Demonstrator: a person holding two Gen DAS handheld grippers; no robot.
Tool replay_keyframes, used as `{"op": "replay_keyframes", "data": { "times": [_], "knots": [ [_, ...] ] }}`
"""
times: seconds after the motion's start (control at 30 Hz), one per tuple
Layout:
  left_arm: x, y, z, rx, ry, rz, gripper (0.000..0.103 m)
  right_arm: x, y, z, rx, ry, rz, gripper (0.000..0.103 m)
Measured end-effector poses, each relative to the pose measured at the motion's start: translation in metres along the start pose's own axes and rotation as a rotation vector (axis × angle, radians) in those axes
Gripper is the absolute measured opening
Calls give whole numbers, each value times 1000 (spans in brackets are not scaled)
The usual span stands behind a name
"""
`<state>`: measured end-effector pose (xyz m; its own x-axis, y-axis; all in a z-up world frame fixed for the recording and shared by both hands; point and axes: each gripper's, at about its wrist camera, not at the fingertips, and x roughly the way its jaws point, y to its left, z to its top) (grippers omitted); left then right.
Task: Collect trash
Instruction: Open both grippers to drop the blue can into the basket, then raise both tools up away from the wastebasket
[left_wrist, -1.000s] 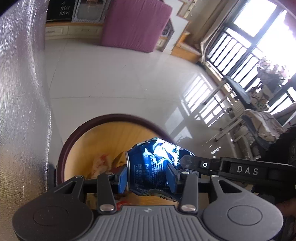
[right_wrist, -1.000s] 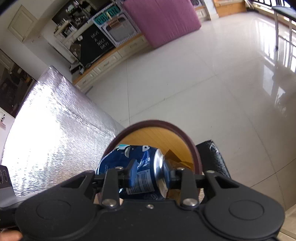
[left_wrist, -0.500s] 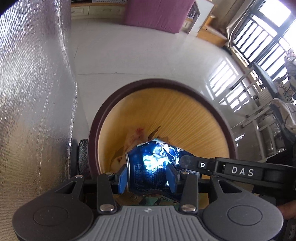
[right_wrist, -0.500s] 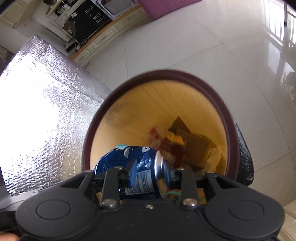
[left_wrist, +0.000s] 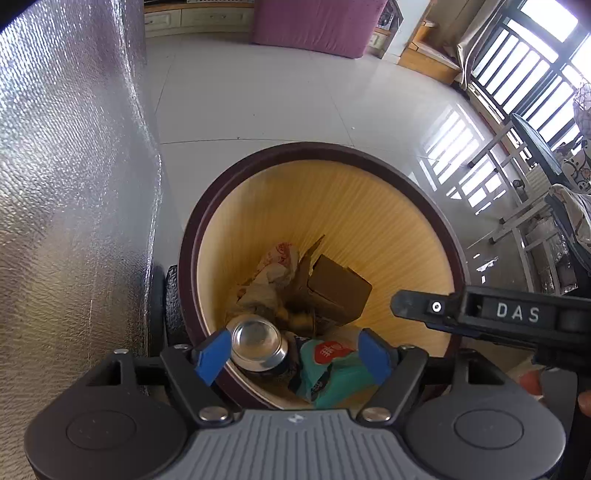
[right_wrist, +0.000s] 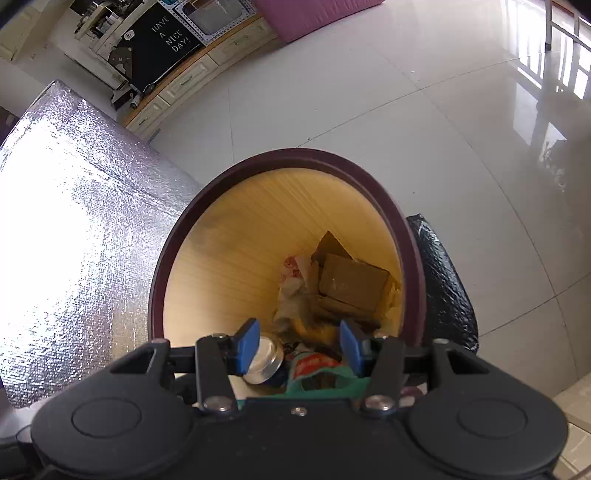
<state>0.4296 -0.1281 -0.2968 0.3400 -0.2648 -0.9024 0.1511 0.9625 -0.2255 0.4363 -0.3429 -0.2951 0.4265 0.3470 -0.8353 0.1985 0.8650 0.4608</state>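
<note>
Two grippers, left (left_wrist: 291, 350) and right (right_wrist: 298, 345), jaws opening and empty, above a wastebasket (left_wrist: 258, 162) containing a can (left_wrist: 256, 345), a cardboard box (left_wrist: 338, 291) and a red-labelled teal packet (left_wrist: 332, 365); "DAS" legible on the right gripper.

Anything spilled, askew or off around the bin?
Nothing stands out. The can, teal wrapper and cardboard box all lie inside the bin; the floor around it shows no litter. Both grippers' jaws are opening, with nothing gripped between them.

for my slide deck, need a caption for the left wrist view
Left gripper opening above the trash bin, can lying inside among wrappers.
</note>
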Motion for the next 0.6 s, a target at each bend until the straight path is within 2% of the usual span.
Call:
{"op": "replay_keyframes", "data": {
  "times": [0.2, 0.4, 0.6],
  "knots": [
    [-21, 3, -2, -6, -16, 0, 84, -16, 7, -1, -18, -10, -5, 50],
    [-43, -10, 0, -12, -42, 7, 84, -43, 14, -4, -58, -43, -10, 50],
    [-74, -17, -2, -7, -83, 13, 92, -81, 19, -9, -90, -93, -13, 53]
  ]
}}
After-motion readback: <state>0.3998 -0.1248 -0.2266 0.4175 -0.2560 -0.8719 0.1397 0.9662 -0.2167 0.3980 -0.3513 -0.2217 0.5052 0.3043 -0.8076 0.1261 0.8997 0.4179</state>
